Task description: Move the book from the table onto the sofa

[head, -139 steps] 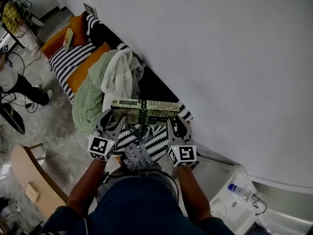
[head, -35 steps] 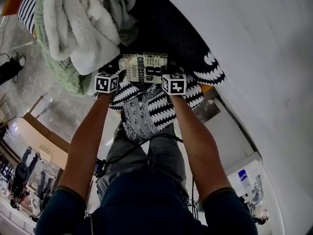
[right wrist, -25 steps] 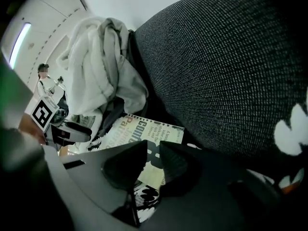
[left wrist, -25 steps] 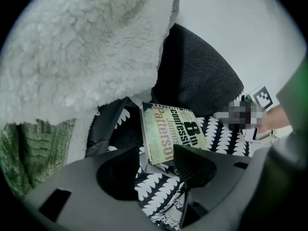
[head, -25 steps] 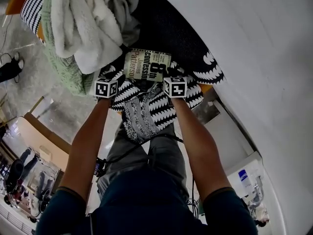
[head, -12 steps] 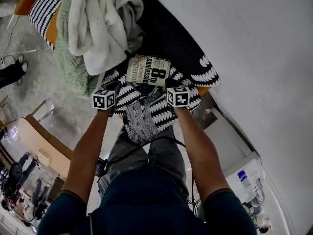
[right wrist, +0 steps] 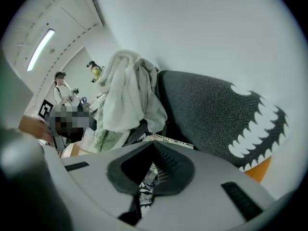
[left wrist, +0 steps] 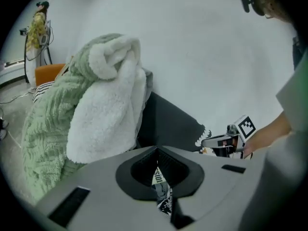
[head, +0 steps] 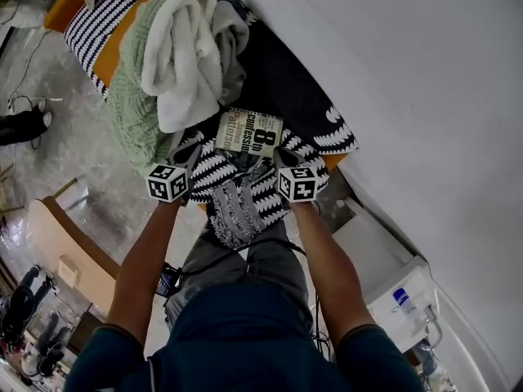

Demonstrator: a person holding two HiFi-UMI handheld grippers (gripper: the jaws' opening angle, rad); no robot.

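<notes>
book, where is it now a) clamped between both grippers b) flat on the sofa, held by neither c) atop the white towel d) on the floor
b: the book lies flat on the sofa's patterned throw, with the left gripper and right gripper both shut and empty.

even indoor light from a ceiling strip (right wrist: 40,48), dim head view, fisheye-curved edges, blurred foreground in both gripper views

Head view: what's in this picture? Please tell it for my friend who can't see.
A book lies flat on a black-and-white patterned throw on an orange sofa, seen from above. The left gripper and right gripper show just below it, jaws just closed with nothing in them. A green blanket and a white blanket are heaped beside the book.
</notes>
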